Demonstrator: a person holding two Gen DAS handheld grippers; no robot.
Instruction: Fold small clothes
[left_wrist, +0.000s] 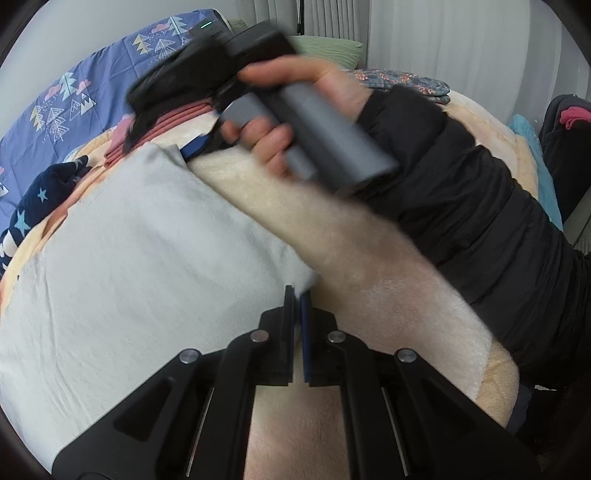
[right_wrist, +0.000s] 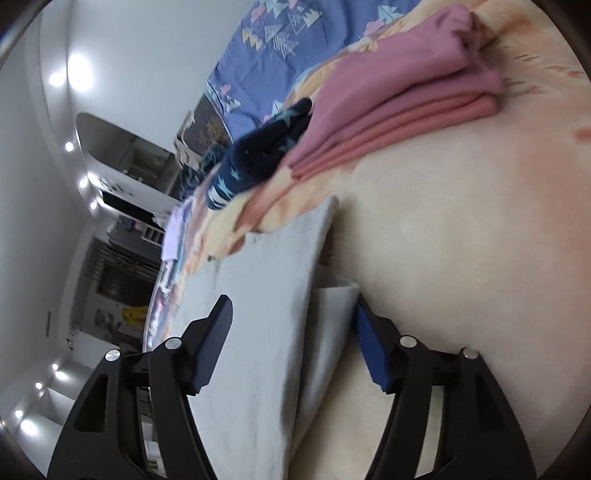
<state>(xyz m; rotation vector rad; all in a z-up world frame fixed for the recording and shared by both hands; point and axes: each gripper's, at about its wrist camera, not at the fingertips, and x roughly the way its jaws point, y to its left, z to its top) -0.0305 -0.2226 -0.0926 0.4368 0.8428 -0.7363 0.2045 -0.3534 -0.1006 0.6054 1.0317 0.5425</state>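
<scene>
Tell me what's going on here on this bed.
A person is folding a light grey cloth on a blanket-covered bed. The left hand-held gripper is shut, pinching the cloth's near corner. The right hand-held gripper stands open around a folded edge, not pressing it. Pink folded clothes are stacked further back.

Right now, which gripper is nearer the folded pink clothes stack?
Right. The right gripper works the far end of the light grey garment, just short of the pink stack; the left gripper pinches the garment's near corner, farther away.
</scene>
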